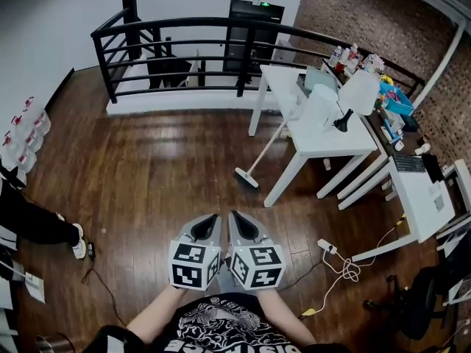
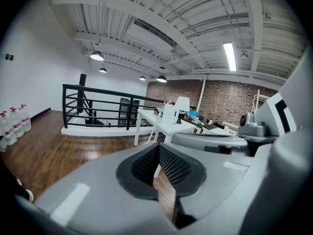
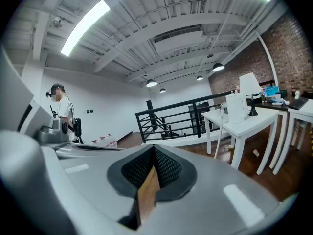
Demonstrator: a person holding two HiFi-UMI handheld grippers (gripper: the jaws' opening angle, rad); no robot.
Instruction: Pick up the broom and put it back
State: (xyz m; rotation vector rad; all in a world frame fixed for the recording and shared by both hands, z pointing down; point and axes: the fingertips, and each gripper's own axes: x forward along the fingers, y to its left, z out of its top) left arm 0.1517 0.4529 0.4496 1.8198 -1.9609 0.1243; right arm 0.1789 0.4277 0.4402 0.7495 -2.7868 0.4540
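While the person is holding both tools close in front of the body, the left hand-held gripper (image 1: 210, 220) and the right hand-held gripper (image 1: 237, 220) are sitting side by side, almost touching, and pointing slightly downward across the wooden floor (image 1: 147, 175). In the left gripper view, the left hand-held gripper (image 2: 158, 151) is showing its black ribbed pads meeting at the tips, with nothing caught between them. In the right gripper view, the right hand-held gripper (image 3: 153, 153) is likewise pressing its pads together on nothing. The marker cube (image 1: 193, 265) of the left tool and the marker cube (image 1: 257, 265) of the right are facing up at the head camera.

The broom (image 1: 248, 176) is standing well apart from both grippers, ahead of them and a little to the right. Its head is resting on the floor and its pale handle is leaning up against the front edge of the white worktop (image 1: 331, 140). A white lamp (image 1: 357, 94) is standing on that worktop. A black railing (image 1: 184, 31) is running along the far side of the room. A white power strip (image 1: 326, 246) is lying on the floor to the right of the grippers, and a bystander's shoe (image 1: 79, 245) is showing at the left edge.
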